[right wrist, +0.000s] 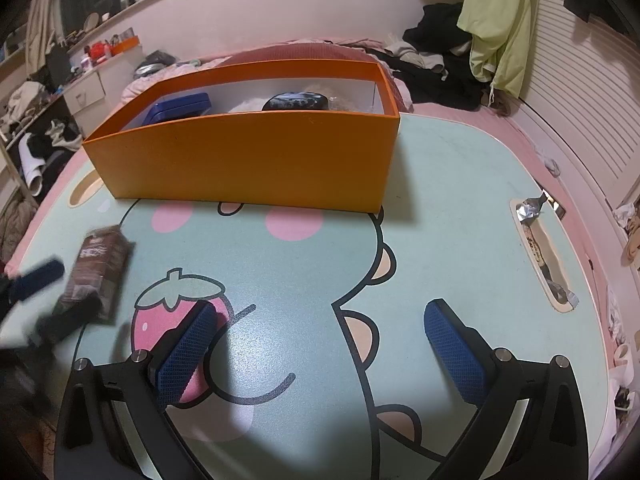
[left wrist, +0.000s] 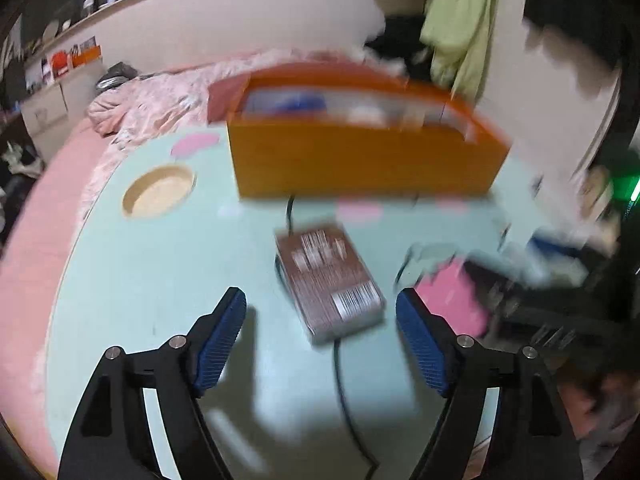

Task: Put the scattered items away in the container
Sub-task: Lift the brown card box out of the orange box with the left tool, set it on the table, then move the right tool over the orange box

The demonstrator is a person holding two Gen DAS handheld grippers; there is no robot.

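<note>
A brown carton (left wrist: 330, 280) with a barcode lies flat on the mint table, just ahead of my open left gripper (left wrist: 320, 304); the view is blurred by motion. In the right wrist view the same carton (right wrist: 100, 272) lies at the left with the left gripper (right wrist: 48, 296) blurred around its near end. The orange box (right wrist: 248, 160) stands at the back of the table and holds a blue case (right wrist: 180, 108), a dark round item (right wrist: 296, 102) and something pale. The box also shows in the left wrist view (left wrist: 360, 160). My right gripper (right wrist: 320, 320) is open and empty above the table.
The table top (right wrist: 460, 200) has a cartoon print, a round cup recess (left wrist: 158, 192) at the left and a slot (right wrist: 540, 256) with foil scraps at the right. A pink bed with clothes surrounds the table.
</note>
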